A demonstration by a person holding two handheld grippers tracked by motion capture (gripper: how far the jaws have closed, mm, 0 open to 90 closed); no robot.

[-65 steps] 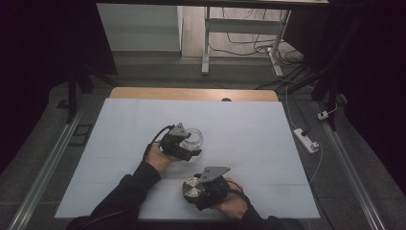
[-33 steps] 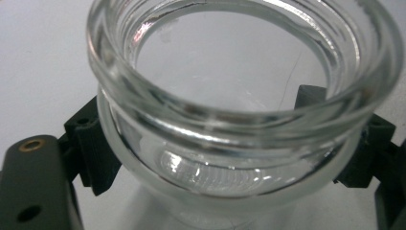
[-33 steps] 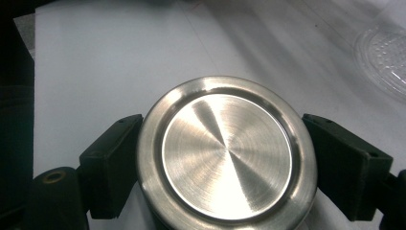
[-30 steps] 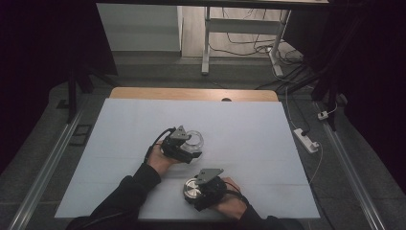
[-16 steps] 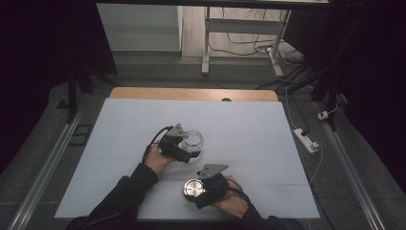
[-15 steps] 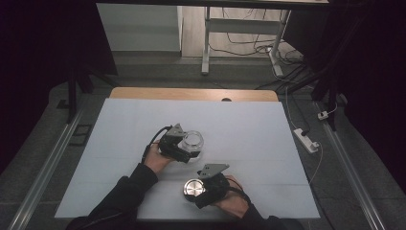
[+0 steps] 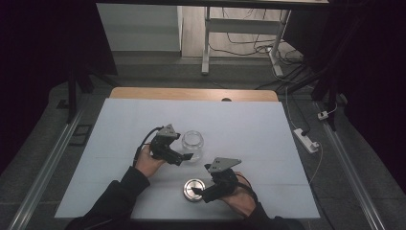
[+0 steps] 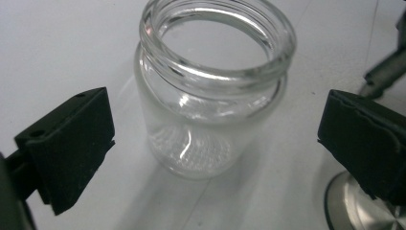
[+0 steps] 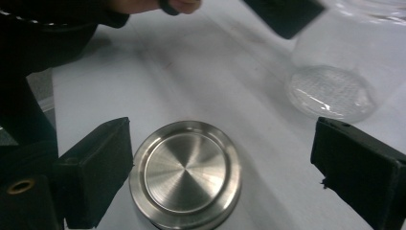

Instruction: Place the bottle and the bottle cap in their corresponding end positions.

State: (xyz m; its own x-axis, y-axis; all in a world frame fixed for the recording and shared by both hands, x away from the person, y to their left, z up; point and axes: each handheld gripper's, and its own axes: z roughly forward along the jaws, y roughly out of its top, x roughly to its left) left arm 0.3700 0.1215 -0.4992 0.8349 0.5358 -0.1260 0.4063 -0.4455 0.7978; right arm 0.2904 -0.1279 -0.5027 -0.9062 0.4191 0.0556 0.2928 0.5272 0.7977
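Glass jar (image 8: 210, 91) stands upright and lidless on the white bench (image 7: 268, 129), right between the spread pads of the left claw (image 7: 184, 154), which touch neither side of it. Those jaws have just been opening, and in the left gripper view there is clear daylight on both flanks of the glass, so the jar is standing on its own.

Nearer the person, the steel lid (image 9: 186, 172) lies flat on the bench between the pads of the right claw (image 7: 201, 194). That claw has just been widening too; one pad sits just beside the lid's rim and the other well off it, and nothing is pinched. From the right claw, the jar stands ahead and off to one side, near but not touching the lid.

To my eye both pieces have been let go and the hands look ready to draw off. The risk is a clumsy exit: the left pads sit low around the glass, so a sideways pull could clip the wall and tip or skid the jar, which is light and smooth on a slick sheet. A dragged right pad could likewise catch the lid's rim and slide it into the jar.
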